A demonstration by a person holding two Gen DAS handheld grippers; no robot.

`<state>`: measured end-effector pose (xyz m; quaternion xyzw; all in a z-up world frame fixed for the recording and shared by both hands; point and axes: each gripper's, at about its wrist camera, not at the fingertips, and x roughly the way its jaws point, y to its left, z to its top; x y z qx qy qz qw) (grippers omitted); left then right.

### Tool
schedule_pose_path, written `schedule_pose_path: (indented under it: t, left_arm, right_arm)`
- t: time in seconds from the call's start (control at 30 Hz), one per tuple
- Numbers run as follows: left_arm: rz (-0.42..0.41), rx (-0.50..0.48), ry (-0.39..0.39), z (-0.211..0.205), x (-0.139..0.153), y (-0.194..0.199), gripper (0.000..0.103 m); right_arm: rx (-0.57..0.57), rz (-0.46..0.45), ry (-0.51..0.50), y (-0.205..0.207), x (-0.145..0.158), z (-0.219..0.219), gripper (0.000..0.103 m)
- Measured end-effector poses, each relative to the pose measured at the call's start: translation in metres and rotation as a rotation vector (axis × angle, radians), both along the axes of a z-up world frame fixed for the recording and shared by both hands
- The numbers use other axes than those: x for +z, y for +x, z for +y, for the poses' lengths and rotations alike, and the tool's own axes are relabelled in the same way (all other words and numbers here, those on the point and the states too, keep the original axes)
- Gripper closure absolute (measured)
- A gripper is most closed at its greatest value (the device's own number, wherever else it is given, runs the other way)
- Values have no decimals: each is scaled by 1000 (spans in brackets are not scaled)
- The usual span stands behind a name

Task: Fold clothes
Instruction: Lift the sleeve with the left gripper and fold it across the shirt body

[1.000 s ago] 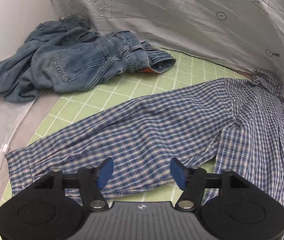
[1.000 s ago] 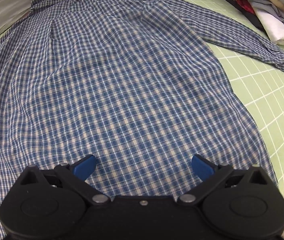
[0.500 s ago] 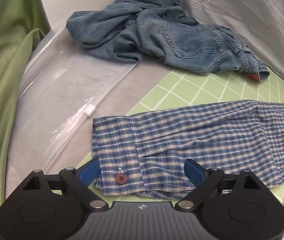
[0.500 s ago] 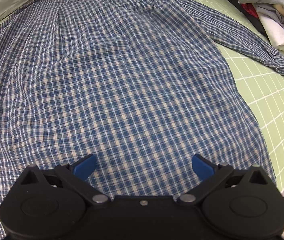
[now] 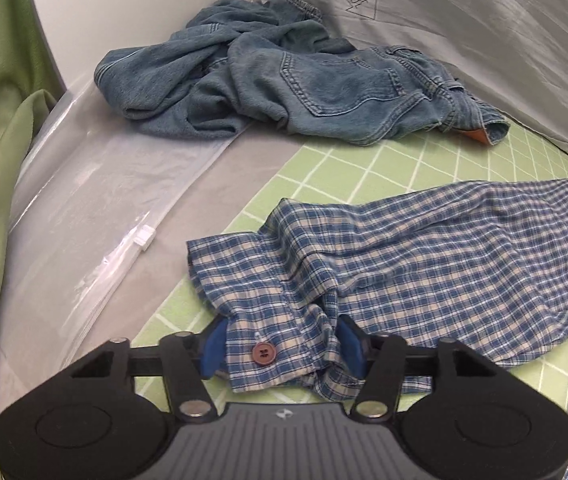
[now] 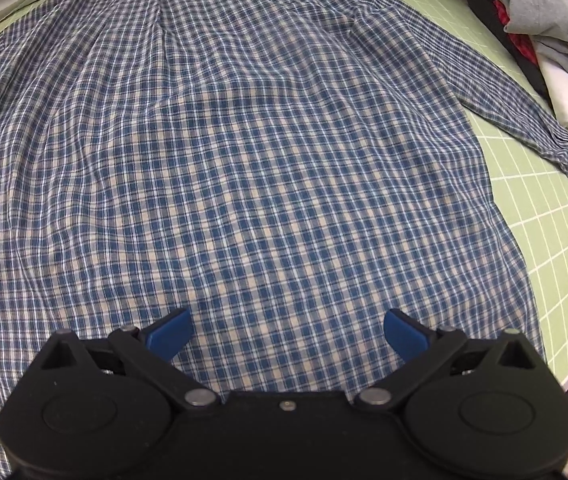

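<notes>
Here, left gripper (image 5: 281,346) fingers pinching shirt cuff (image 5: 271,340), right gripper (image 6: 287,332) fingers spread wide above shirt (image 6: 243,160).

Blue plaid shirt (image 6: 263,168) lies spread flat, left cuff (image 5: 279,348) bunched.

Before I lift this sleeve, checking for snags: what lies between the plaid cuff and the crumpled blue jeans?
Left wrist view: only bare green grid mat and grey surface.
</notes>
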<state>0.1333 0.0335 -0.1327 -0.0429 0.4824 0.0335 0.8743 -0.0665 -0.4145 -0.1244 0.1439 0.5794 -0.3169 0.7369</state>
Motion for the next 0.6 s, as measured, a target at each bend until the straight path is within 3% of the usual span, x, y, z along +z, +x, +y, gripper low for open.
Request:
schedule_pose_path:
  t: [0.03,0.17,0.2,0.4,0.6]
  left_arm:
    - [-3,-9,-7,-3,2,0,69]
    - [-17,-44,-36,-16,9,2,80]
    - [-21,-53,-43,-20,10,2,91]
    - [-63,-268,-148,-102,36,-9,97]
    - [-110,-563,-272,-211,71,-42,98]
  right_arm:
    - [-6,-5,1,-1,0,-1,0]
    - [-24,-25,-6,-3,0,-9,0]
    - [-29,-32,-9,-4,0,-11,0]
    - [-81,-80,4,-13,-2,-27,0]
    - [-145,-117,26,-29,-5,-45,0]
